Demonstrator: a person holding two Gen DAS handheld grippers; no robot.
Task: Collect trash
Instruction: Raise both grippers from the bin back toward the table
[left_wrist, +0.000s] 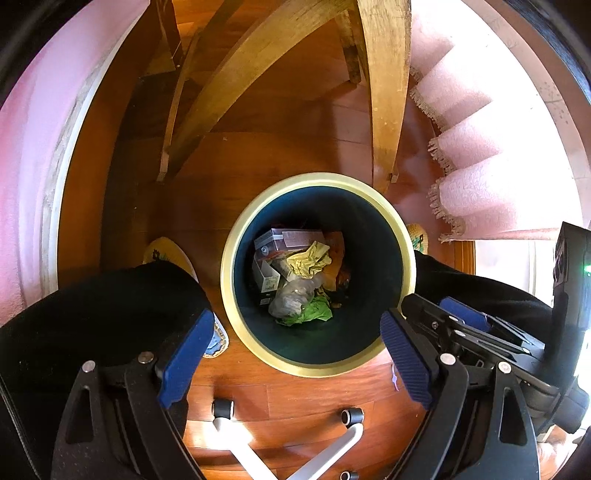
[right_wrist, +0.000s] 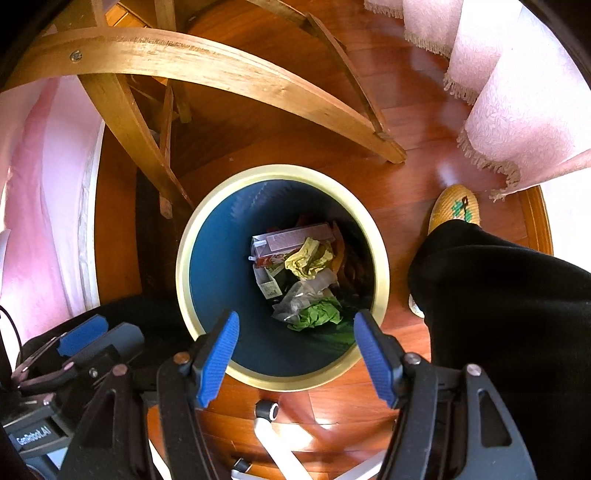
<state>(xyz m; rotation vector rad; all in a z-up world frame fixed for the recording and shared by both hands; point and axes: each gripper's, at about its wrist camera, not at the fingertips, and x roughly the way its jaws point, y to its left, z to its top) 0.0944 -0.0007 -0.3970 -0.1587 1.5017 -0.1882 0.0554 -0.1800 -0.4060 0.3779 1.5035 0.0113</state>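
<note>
— Grippers, left (left_wrist: 297, 354) and right (right_wrist: 295, 350): what do they hold?
— Nothing; both gape wide above the bin (left_wrist: 236, 236), where trash (left_wrist: 299, 273) lies at the bottom, on the floor (left_wrist: 295, 147).

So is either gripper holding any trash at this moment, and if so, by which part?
Nothing is held. The left gripper and right gripper both stand open and empty above the bin; the trash lies inside it.

Open hand-held gripper (right_wrist: 295, 354) above trash-filled bin (right_wrist: 192, 236).
</note>
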